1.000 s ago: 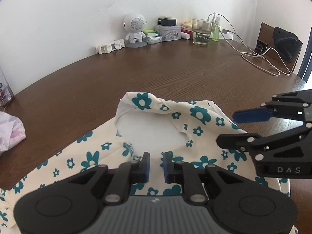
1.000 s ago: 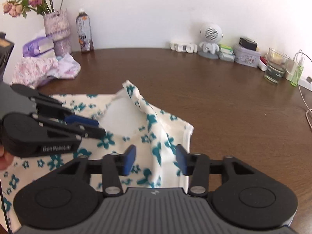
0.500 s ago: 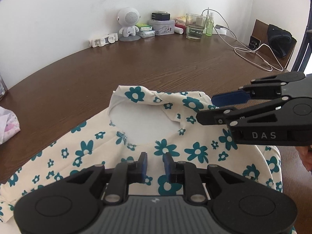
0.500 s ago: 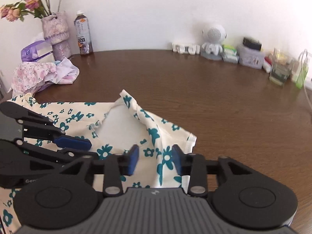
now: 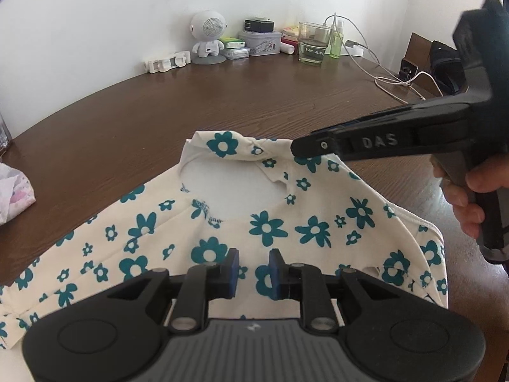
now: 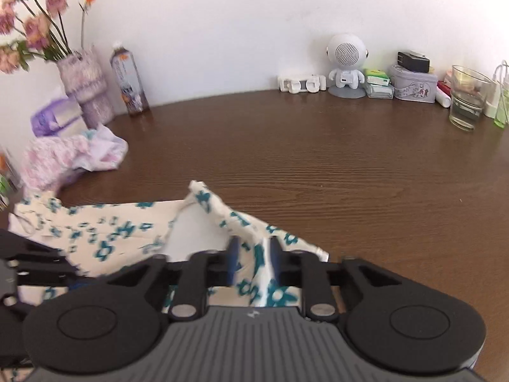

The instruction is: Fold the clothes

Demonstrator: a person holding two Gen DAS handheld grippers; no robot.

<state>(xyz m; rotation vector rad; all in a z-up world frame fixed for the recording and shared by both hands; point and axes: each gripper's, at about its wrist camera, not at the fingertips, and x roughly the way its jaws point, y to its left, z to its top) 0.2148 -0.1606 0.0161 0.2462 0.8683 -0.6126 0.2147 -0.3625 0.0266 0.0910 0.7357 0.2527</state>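
A cream shirt with teal flowers lies spread on the brown table, its neck opening facing the far side. My left gripper hovers low over the chest area, its jaws a little apart with nothing between the pads. My right gripper comes in from the right, held by a hand, its tip at the collar's right edge. In the right wrist view the right gripper is shut on a raised fold of the shirt beside the neckline. The left gripper shows blurred at lower left.
A pile of pink floral clothes lies at the table's left, near a vase of flowers and a bottle. Along the wall stand a white robot-shaped speaker, a tin, a glass and white cables.
My right gripper's jaws have narrowed and closed on the shirt fabric by the collar. The left gripper has drawn back over the chest, with its jaws slightly wider.
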